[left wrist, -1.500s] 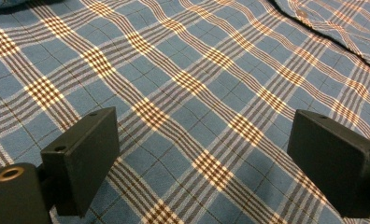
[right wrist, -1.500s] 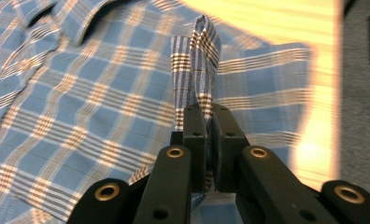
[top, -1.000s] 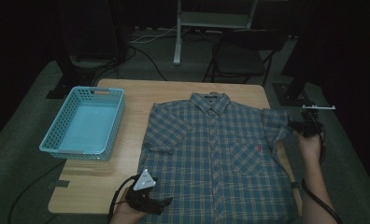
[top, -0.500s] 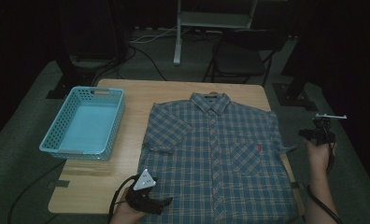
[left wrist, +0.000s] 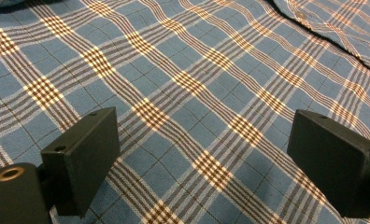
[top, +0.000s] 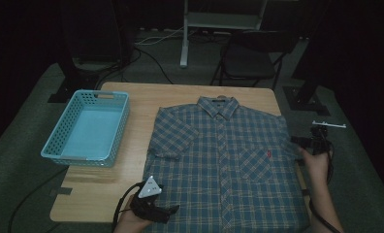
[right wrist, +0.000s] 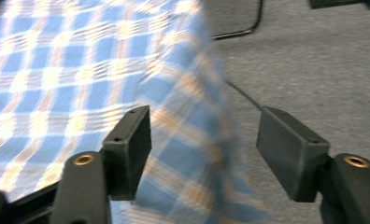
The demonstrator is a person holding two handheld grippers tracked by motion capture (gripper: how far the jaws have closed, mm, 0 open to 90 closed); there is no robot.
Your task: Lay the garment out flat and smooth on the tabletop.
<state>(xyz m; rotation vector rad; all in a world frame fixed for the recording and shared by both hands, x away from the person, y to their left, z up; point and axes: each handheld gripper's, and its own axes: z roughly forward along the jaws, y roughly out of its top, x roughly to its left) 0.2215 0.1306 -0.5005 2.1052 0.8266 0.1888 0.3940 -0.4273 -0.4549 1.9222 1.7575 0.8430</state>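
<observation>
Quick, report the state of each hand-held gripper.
Left hand-held gripper: open, empty, over the shirt.
Right hand-held gripper: open, jaws just been opening, holding nothing, at the shirt's edge.

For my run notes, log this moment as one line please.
plaid shirt flat on table | left gripper open over hem | right gripper jaws just opening at sleeve edge, nothing held | basket empty

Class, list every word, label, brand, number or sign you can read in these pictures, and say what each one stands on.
None can be read.
Small red tag on the chest pocket of the plaid shirt: too small to read, if it bears any text.
Blue basket: no label visible.
Wooden table: no writing visible.
</observation>
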